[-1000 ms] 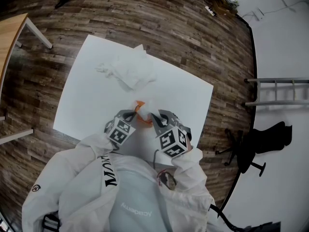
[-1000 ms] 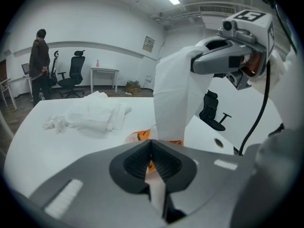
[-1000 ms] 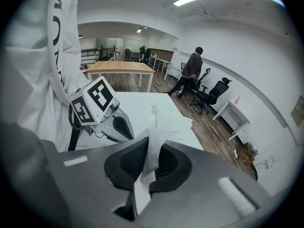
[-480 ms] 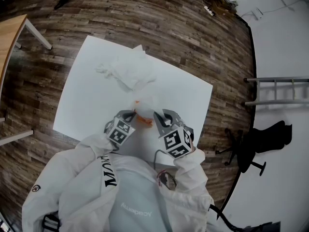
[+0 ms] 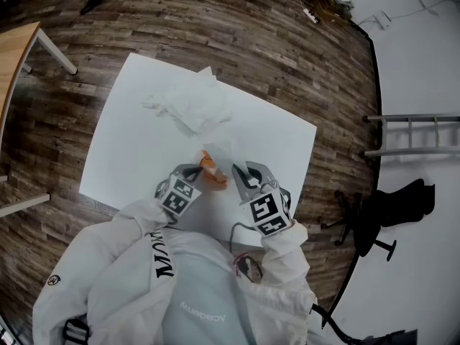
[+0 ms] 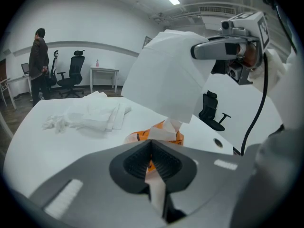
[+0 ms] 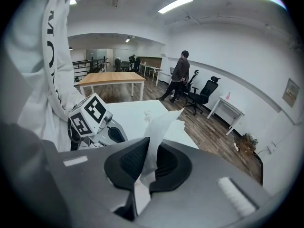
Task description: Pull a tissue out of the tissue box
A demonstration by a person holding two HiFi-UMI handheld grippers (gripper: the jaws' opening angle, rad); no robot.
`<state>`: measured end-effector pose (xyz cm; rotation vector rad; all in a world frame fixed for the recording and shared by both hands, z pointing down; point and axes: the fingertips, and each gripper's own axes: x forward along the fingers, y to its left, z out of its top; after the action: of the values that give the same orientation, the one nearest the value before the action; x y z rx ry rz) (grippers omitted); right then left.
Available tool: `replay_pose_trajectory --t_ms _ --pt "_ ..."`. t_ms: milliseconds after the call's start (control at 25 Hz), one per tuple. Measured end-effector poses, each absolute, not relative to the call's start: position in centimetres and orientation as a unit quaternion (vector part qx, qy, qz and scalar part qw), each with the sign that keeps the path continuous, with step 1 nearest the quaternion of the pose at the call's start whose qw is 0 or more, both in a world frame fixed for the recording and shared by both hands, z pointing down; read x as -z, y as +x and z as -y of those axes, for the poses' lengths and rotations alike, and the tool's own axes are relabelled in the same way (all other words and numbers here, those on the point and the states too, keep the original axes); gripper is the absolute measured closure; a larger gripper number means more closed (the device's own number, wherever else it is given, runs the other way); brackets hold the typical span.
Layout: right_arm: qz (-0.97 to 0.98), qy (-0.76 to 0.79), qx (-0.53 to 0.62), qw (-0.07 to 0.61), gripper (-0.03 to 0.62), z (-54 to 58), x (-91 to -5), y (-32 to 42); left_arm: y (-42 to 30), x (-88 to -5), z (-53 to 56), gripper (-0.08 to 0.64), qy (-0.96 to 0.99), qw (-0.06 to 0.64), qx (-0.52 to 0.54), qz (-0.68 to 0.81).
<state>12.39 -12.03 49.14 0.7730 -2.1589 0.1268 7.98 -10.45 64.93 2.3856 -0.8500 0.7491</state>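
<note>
**Head view.** A white counter (image 5: 129,146) is seen on a wooden floor. A pile of loose tissues (image 5: 192,105) lies toward its far side. An orange tissue pack (image 5: 213,171) sits near the front edge, between the 2 claws. The left claw (image 5: 195,169) is at the pack's left side and the right claw (image 5: 239,172) is just beside it on the right.

**Left gripper view.** The left claw's jaws are pressed together, apparently clenched on the near edge of the pack; orange shows between the pads. 1 white tissue (image 6: 164,77) is stretched upward from the pack's opening. Its top is pinched by the right claw, which is raised well above the pack. The sheet's lower end appears not yet free of the opening, where more paper is bunched. A person (image 6: 38,61) and office chairs (image 6: 76,72) are seen far behind.

**Right gripper view.** The right claw's jaws are closed on the tissue. The sheet runs between the pads and fans out past the tips.

**Step in hand (judged): the draw.**
- The pull is best made steadily, up and away from the opening.
- The pack should be held down by the left claw so it is not lifted.
- A jerk could tear the sheet or drag out the next 1.
- The right claw's grip should be kept until the tail is clear.
</note>
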Motion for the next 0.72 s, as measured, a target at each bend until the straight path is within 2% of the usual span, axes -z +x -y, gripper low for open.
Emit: replay_pose_trajectory --t_ms 720 --pt "0.859 0.404 -0.069 0.307 0.588 14.1 -46.4 13.8 7.5 -64.3 10.6 0.560 0.877 0.246 -0.268 0.314"
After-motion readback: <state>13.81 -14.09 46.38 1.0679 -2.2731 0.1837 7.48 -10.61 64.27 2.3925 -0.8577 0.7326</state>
